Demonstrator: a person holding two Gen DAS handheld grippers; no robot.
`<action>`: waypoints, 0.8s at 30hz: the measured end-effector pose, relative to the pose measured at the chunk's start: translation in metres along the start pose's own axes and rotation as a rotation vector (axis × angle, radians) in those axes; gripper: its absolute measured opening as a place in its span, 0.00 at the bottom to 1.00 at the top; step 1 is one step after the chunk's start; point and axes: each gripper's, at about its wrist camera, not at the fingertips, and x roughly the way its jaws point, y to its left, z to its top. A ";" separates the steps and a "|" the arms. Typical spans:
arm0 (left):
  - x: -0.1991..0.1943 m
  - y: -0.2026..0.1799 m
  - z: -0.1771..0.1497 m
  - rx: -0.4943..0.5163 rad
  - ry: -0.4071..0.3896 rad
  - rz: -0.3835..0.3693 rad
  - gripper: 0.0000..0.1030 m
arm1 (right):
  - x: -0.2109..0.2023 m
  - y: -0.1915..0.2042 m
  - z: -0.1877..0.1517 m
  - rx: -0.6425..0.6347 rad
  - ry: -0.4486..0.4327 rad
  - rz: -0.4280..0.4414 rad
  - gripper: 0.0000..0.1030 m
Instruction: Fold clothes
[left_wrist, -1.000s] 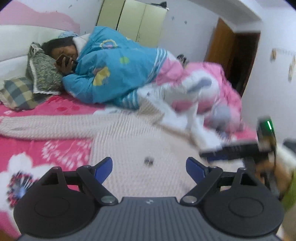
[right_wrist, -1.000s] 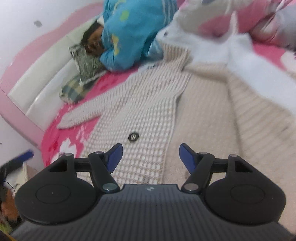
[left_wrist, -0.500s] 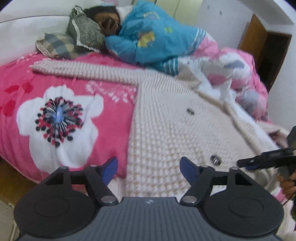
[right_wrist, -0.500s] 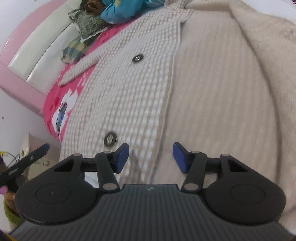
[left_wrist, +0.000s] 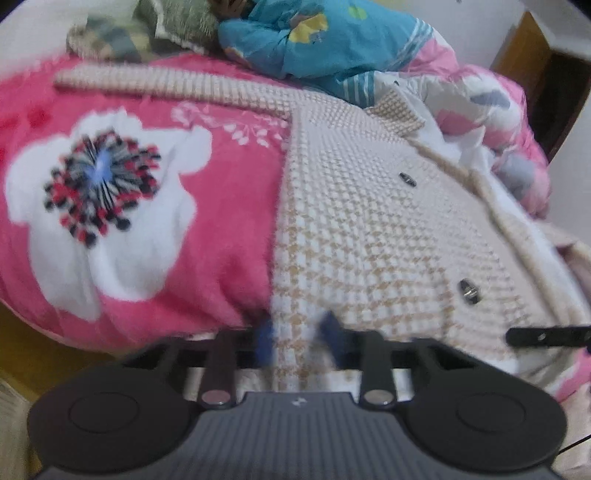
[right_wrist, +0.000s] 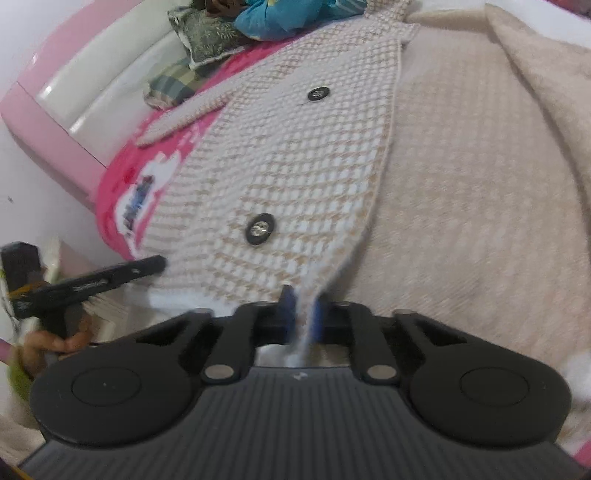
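A beige checked cardigan (left_wrist: 369, 229) lies spread flat, front up, on a bed covered by a pink flowered blanket (left_wrist: 110, 192), one sleeve (left_wrist: 166, 86) stretched toward the pillows (left_wrist: 122, 33), where a person in blue (left_wrist: 325, 33) lies. I work from the foot of the bed, at the hem. My left gripper (left_wrist: 301, 338) is closing its fingers (left_wrist: 264, 341) on the hem's outer corner, knit already between them, though the blur hides whether they press it yet. My right gripper (right_wrist: 301, 317) has its fingers (right_wrist: 287, 312) all but together, pinching the lower edge of the front panel just below the bottom button (right_wrist: 260, 229). Each tool appears in the other's view, near along the same hem. Taking both lower corners at once is, I judge, the setup for lifting the hem and carrying it up toward the collar, keeping the knit square as it folds.
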 end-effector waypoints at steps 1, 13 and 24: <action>0.000 0.004 0.002 -0.028 0.005 -0.025 0.18 | -0.003 0.000 0.000 0.012 -0.009 0.015 0.06; -0.006 0.024 0.007 -0.086 0.028 -0.128 0.08 | -0.006 -0.017 -0.009 0.130 -0.001 0.059 0.03; -0.028 0.011 0.010 0.009 -0.025 0.018 0.48 | -0.016 -0.013 -0.014 0.046 0.004 -0.031 0.17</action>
